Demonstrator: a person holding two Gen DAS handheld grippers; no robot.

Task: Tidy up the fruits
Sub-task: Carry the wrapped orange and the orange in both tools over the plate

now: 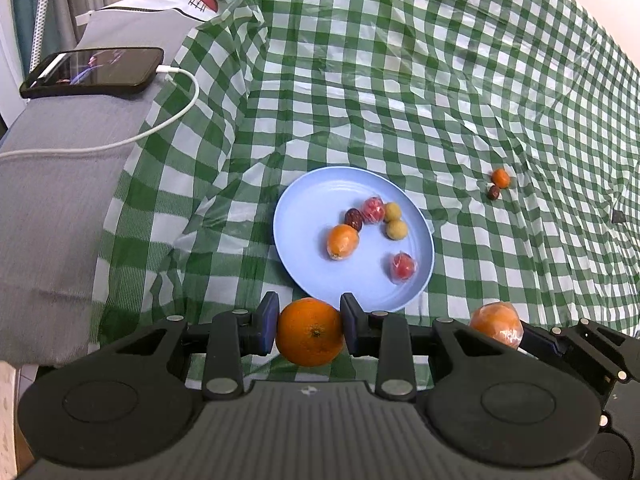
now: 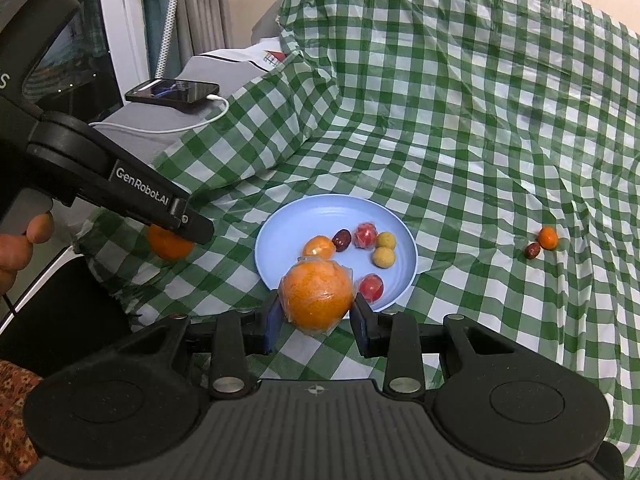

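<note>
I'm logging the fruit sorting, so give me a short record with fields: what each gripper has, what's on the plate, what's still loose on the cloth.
left gripper: shut on a bare orange
right gripper: shut on a wrapped orange
plate: blue, on the checked cloth
on plate: one small orange fruit, two red wrapped fruits, two yellow balls, one dark date
loose on cloth: tiny orange fruit touching a dark date, right of the plate
off cloth: phone on charging cable
</note>
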